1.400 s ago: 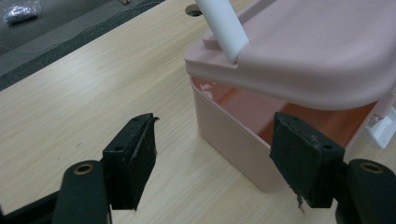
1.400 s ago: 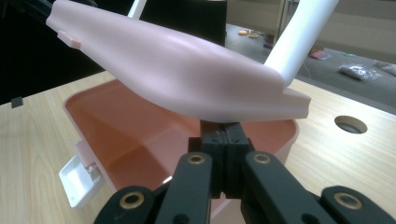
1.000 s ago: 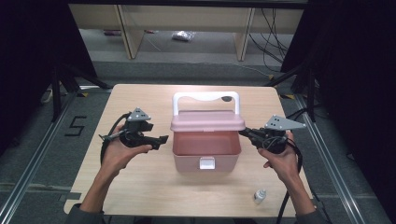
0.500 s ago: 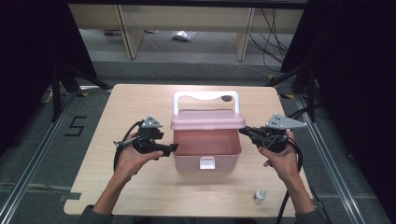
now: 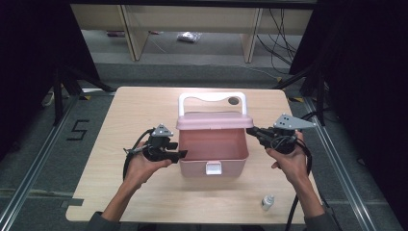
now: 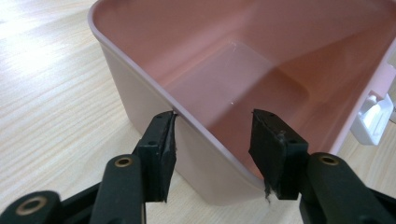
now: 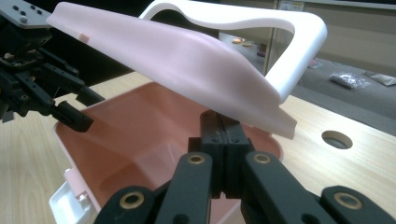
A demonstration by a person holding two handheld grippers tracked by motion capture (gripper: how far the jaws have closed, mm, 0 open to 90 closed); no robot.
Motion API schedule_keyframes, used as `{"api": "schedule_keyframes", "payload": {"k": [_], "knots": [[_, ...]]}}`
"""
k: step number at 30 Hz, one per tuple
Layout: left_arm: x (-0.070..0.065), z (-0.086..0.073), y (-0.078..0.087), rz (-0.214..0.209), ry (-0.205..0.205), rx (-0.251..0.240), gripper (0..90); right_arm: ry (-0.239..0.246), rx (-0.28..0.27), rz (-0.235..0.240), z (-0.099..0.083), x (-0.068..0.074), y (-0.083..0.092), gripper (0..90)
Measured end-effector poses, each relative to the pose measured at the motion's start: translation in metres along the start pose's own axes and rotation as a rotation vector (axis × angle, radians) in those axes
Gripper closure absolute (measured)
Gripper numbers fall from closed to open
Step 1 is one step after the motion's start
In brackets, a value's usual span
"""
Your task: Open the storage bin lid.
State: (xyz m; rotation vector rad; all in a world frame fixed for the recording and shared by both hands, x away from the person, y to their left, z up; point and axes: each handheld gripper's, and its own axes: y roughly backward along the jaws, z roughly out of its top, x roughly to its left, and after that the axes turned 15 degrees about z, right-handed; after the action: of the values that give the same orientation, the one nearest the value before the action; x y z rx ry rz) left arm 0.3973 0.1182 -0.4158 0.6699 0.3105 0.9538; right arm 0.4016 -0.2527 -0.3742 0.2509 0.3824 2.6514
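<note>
Pink box (image 5: 211,144), left gripper (image 6: 212,149) jaws closing astride its wall (gap remains), right gripper (image 7: 225,135) jaws together under lid (image 7: 177,60)

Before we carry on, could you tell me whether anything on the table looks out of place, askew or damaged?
Nothing looks damaged or spilled. The pink box stands upright and empty, its lid raised with the shut right gripper at its edge. The left gripper, whose jaws have just been closing, straddles the box's side wall. A small bottle stands alone near the table's front edge.

A lab recording bay: black curtains (image 5: 29,72), floor rails (image 5: 29,192), cables (image 5: 281,29), a taped floor number (image 5: 78,130).
</note>
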Motion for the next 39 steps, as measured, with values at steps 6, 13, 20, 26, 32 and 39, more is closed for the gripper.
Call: {"api": "schedule_keyframes", "payload": {"k": [6, 13, 20, 26, 32, 39], "knots": [[-0.002, -0.001, 0.002, 0.021, -0.016, -0.007, 52.3, -0.022, -0.009, 0.007, 0.007, -0.006, -0.003, 90.0], [-0.003, -0.001, 0.003, 0.013, -0.026, 0.001, 53.4, -0.025, -0.004, 0.005, 0.015, -0.014, -0.007, 90.0], [-0.005, -0.002, 0.005, 0.022, -0.023, -0.002, 53.8, -0.03, -0.005, 0.009, 0.019, -0.027, -0.011, 90.0], [-0.006, -0.002, 0.005, 0.028, -0.014, -0.004, 55.2, -0.053, 0.002, -0.009, 0.02, -0.036, -0.015, 90.0], [-0.008, -0.003, 0.007, 0.022, -0.016, -0.001, 55.2, -0.062, 0.0, -0.016, 0.018, -0.047, -0.018, 90.0], [-0.008, -0.003, 0.007, 0.021, -0.021, -0.003, 55.2, -0.098, 0.012, -0.024, 0.014, -0.056, -0.026, 90.0]]}}
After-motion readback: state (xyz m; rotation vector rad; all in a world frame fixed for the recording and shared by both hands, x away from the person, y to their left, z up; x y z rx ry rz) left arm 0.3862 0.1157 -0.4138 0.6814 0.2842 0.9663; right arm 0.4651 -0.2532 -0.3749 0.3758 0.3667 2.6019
